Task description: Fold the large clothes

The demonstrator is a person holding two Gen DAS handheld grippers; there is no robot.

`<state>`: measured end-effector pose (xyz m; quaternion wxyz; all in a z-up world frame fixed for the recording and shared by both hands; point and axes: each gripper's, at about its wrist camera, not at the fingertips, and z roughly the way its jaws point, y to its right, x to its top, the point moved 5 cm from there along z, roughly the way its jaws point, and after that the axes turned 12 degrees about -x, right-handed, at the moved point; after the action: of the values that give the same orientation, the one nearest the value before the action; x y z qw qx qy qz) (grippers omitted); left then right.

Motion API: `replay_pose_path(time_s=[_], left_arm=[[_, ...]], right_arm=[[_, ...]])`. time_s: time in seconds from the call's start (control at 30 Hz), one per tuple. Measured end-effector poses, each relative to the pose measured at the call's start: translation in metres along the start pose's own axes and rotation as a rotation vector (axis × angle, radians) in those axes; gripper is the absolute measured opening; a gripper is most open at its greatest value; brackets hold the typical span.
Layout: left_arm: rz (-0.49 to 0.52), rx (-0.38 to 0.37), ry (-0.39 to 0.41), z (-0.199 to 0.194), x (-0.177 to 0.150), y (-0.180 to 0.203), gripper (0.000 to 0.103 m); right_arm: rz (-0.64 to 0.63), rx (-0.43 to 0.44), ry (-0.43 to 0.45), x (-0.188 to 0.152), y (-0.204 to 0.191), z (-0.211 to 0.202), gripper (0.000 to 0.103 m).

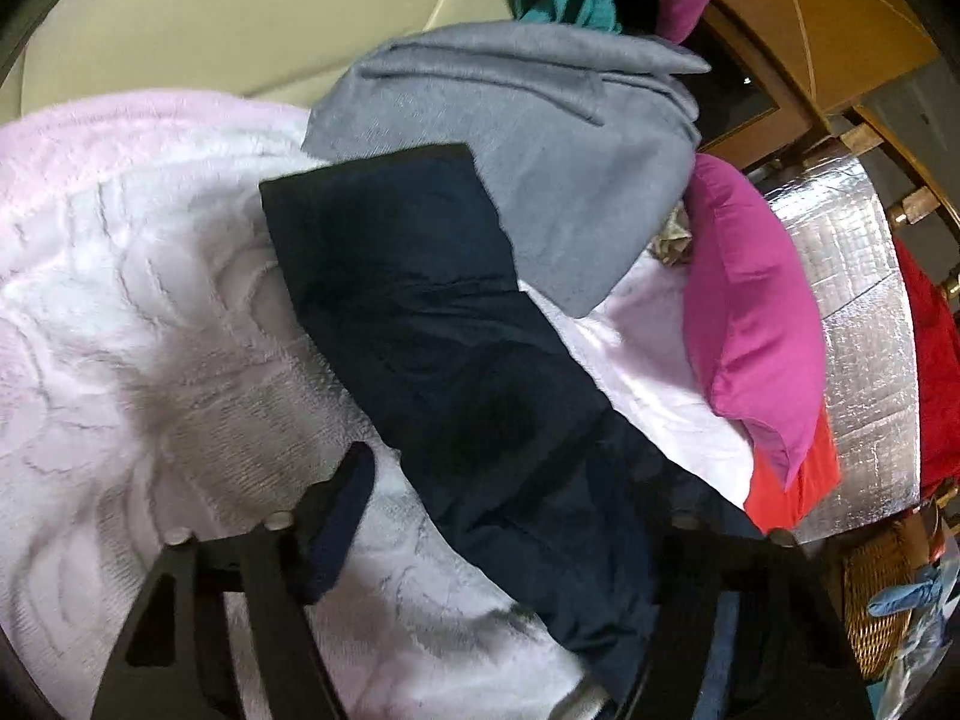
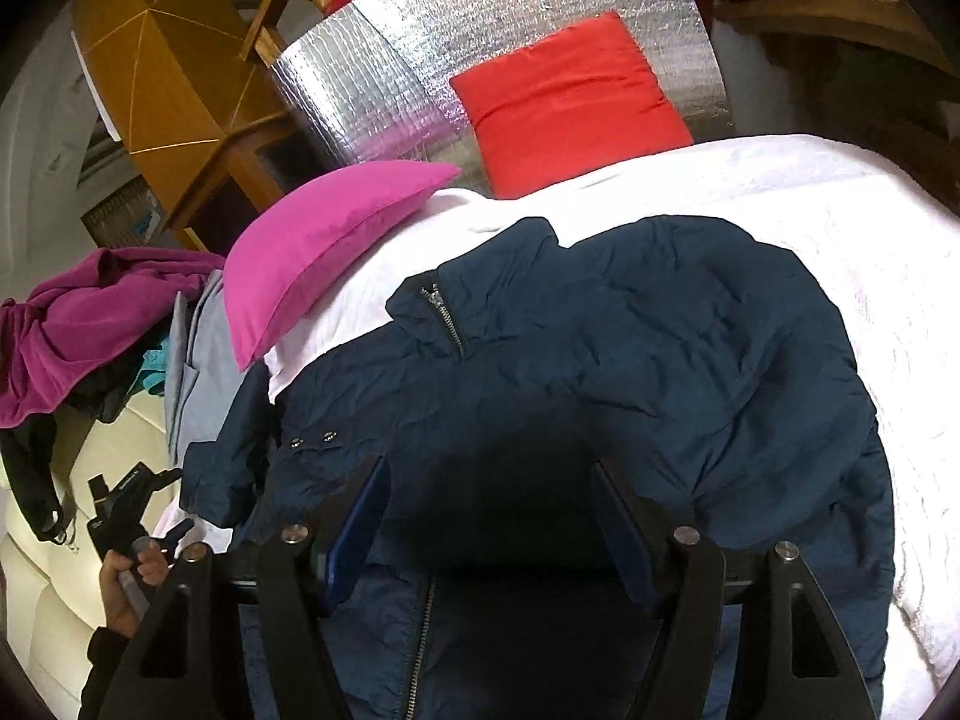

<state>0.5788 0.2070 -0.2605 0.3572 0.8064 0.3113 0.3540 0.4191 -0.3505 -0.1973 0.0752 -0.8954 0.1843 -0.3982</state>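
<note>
Navy padded jacket (image 2: pixel 630 360) lay soft and bulky on the bed (image 2: pixel 840 252) beneath the right tool (image 2: pixel 492 516); both tools gaped empty, the left tool (image 1: pixel 498 480) straddling its sleeve (image 1: pixel 420 312), best pinched at the cuff.

Bare white blanket (image 2: pixel 840 252) right of navy jacket (image 2: pixel 630 348): open passage. Left side crowded: magenta pillow (image 2: pixel 324 246), grey garment (image 1: pixel 528 150) overlapping the sleeve, possibly touching. Red cushion (image 2: pixel 570 102) blocks the head end.
</note>
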Motion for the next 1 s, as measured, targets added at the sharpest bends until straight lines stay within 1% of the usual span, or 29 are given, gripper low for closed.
replay_pose_path(time_s=[0.03,0.1,0.2,0.23,0.3,0.33,0.4,0.53,0.6,0.73,0.83,0.93,1.0], left_arm=[[-0.002,0.005,-0.007,0.004,0.0,-0.002,0.061],[-0.008,0.009,-0.023,0.012,-0.001,-0.004,0.049],[-0.004,0.024,-0.03,0.02,-0.001,-0.006,0.038],[0.007,0.026,-0.026,0.021,-0.001,-0.004,0.036],[0.023,0.025,-0.026,0.022,0.0,0.0,0.025],[0.039,0.03,-0.026,0.023,0.001,0.003,0.023],[0.073,0.041,-0.021,0.021,0.0,0.007,0.015],[0.13,0.045,-0.002,0.013,-0.001,0.024,0.011],[0.172,0.038,0.014,0.006,-0.002,0.041,0.01],[0.284,0.0,0.053,-0.012,-0.008,0.086,0.009],[0.364,-0.048,0.079,-0.03,-0.02,0.123,0.008],[0.448,-0.117,0.096,-0.05,-0.043,0.163,0.008],[0.504,-0.15,0.1,-0.057,-0.057,0.186,0.008]], right_arm=[[-0.003,0.0,-0.004,0.0,0.0,0.001,0.072],[-0.007,-0.004,-0.007,-0.002,-0.001,0.003,0.072],[-0.007,-0.01,-0.015,-0.002,0.001,0.005,0.072],[-0.005,-0.013,-0.016,-0.002,0.002,0.006,0.072],[-0.002,-0.015,-0.014,-0.001,0.004,0.005,0.072],[0.001,-0.018,-0.011,0.0,0.006,0.005,0.072],[0.008,-0.019,-0.007,0.001,0.008,0.003,0.072],[0.035,-0.024,0.003,0.004,0.015,-0.001,0.072],[0.051,-0.025,0.011,0.006,0.019,-0.005,0.072],[0.082,-0.034,0.025,0.009,0.027,-0.012,0.072],[0.124,-0.036,0.027,0.011,0.037,-0.016,0.072],[0.166,-0.027,0.033,0.013,0.048,-0.022,0.072],[0.184,-0.03,0.046,0.015,0.053,-0.027,0.072]])
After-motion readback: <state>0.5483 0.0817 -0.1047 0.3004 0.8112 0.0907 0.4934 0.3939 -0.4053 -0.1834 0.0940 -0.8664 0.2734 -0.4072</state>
